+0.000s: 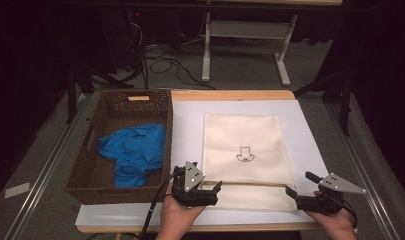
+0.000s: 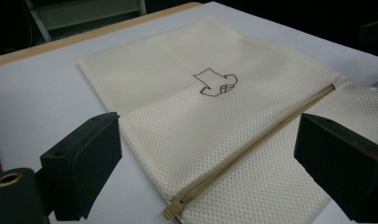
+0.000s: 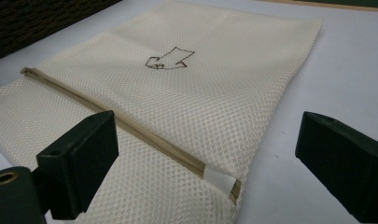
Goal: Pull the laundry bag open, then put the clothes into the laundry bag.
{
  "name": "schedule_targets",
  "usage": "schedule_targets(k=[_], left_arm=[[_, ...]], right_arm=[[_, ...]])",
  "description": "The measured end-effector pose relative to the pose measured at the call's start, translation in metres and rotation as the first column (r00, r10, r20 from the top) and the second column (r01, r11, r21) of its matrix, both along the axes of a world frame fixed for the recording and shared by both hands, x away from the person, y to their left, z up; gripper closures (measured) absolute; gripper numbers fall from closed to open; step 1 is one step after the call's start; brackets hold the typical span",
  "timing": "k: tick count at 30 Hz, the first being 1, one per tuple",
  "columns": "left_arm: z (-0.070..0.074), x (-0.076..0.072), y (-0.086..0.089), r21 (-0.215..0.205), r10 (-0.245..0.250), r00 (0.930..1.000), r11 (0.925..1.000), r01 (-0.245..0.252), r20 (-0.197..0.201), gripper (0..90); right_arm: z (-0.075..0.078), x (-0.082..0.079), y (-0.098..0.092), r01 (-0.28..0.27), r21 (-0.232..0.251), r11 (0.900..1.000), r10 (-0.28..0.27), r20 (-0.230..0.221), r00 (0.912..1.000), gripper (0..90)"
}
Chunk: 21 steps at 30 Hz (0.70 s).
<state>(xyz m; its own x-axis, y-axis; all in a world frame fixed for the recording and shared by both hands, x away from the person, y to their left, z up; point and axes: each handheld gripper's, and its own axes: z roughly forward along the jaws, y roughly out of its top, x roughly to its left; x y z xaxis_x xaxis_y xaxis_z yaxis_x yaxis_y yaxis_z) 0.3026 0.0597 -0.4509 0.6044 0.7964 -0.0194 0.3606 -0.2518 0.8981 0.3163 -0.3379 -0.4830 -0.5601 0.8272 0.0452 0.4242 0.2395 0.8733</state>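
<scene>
Beside mesh bag (image 1: 246, 150) near edge, both tools open.

Overhead plus close tool views — shared mesh bag (image 1: 245, 150)

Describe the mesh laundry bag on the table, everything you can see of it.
The mesh laundry bag is cream, fine-holed netting with a small dark outline drawing at its middle. A tan zipper runs across its near end, shut, its pull at the left corner. It lies flat on the white sheet; neither gripper touches it.
</scene>
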Motion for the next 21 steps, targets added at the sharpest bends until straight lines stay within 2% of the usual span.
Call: schedule_targets(k=[2,6,10,13,17,21], left_arm=[[0.003,-0.001,0.002,0.023,0.008,0.9997,0.9997,-0.009,0.024,8.0],[0.013,-0.004,0.009,-0.012,0.012,0.9992,0.9999,-0.011,0.038,8.8],[0.024,-0.007,0.017,-0.003,0.048,0.9961,0.9988,-0.048,0.074,7.2],[0.028,-0.009,0.027,-0.010,0.068,0.9946,0.9977,-0.067,0.078,6.3],[0.030,-0.009,0.043,0.003,0.110,0.9905,0.9939,-0.111,0.083,4.9],[0.032,-0.010,0.064,-0.031,0.152,0.9858,0.9882,-0.150,0.071,3.6]], right_arm=[[0.000,0.000,0.000,0.001,-0.002,1.000,-0.001,-0.002,1.0000,4.7],[-0.001,0.001,0.000,-0.003,-0.015,1.000,0.003,-0.023,0.9997,2.1],[-0.001,0.001,0.001,-0.023,-0.034,0.999,0.022,-0.017,0.9996,1.2],[-0.001,0.001,0.003,-0.028,-0.032,0.999,0.027,-0.008,0.9996,0.3],[-0.002,0.002,0.004,-0.029,-0.041,0.999,0.029,-0.002,0.9996,0.3],[-0.004,0.004,0.004,-0.029,-0.050,0.998,0.029,0.001,0.9996,0.3]])
